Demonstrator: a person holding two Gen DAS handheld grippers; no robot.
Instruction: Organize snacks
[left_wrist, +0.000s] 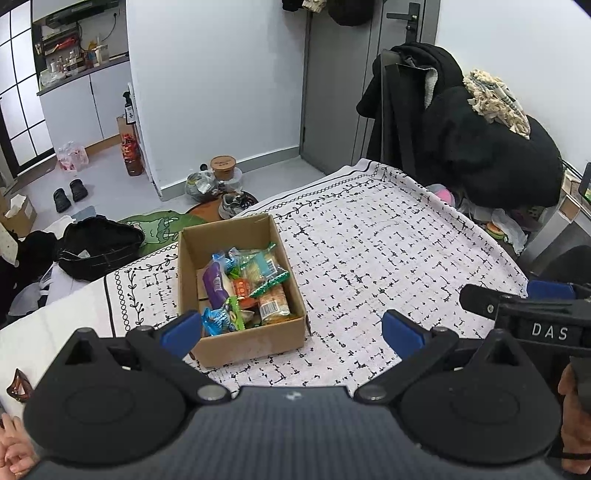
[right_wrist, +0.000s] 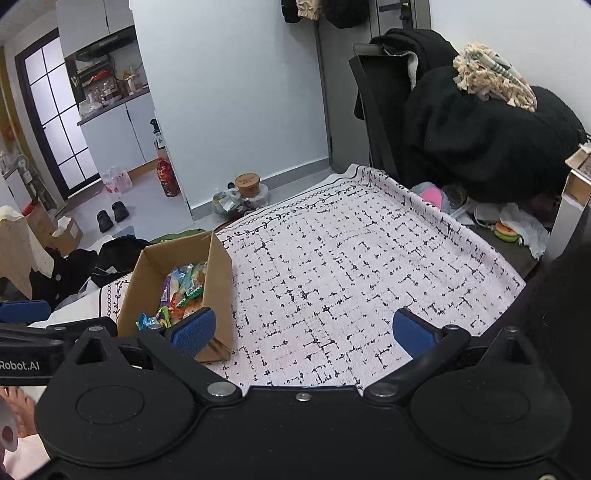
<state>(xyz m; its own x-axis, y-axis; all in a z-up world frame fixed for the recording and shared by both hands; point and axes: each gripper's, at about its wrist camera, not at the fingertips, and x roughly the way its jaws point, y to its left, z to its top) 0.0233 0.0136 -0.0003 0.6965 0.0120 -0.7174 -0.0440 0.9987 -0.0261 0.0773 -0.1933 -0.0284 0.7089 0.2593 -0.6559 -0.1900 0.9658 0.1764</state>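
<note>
I see box (left_wrist: 236, 280) on the spotty cloth (left_wrist: 369, 251) | snacks (left_wrist: 243, 288) all piled inside box | my L gripper (left_wrist: 291, 332) wide apart, holds nothing, just by box front | my R gripper (right_wrist: 303, 332) wide apart too, empty, right of box

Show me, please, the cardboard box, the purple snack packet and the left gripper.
cardboard box (left_wrist: 255, 341): left wrist view, near outer wall.
purple snack packet (left_wrist: 215, 285): left wrist view, packet's middle.
left gripper (left_wrist: 291, 330): left wrist view, midway between fingertips.

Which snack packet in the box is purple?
The purple packet at the left of the cardboard box; the other snacks are blue, green or orange.
</note>
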